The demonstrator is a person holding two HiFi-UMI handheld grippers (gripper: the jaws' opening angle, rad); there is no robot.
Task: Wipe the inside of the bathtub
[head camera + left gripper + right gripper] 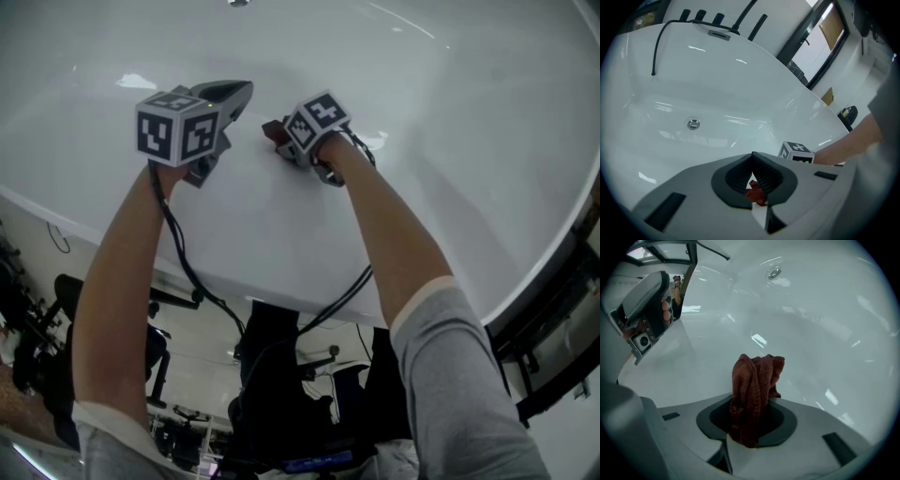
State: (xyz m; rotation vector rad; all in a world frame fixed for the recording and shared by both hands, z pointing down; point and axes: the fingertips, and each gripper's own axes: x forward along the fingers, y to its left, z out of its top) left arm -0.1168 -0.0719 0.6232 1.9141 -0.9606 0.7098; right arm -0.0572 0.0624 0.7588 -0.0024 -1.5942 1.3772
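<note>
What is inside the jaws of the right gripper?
A bunched dark red cloth, clamped by the right gripper and standing up past the jaw tips. The cloth covers the bathtub surface just behind it, so contact there cannot be seen.

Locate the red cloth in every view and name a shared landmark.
Head view: red cloth upper centre, at the right gripper's tip.
Left gripper view: a red scrap low centre, glimpsed through the jaws' gap.
Right gripper view: centre, clamped between the jaws.
Shared landmark: the drain.
</note>
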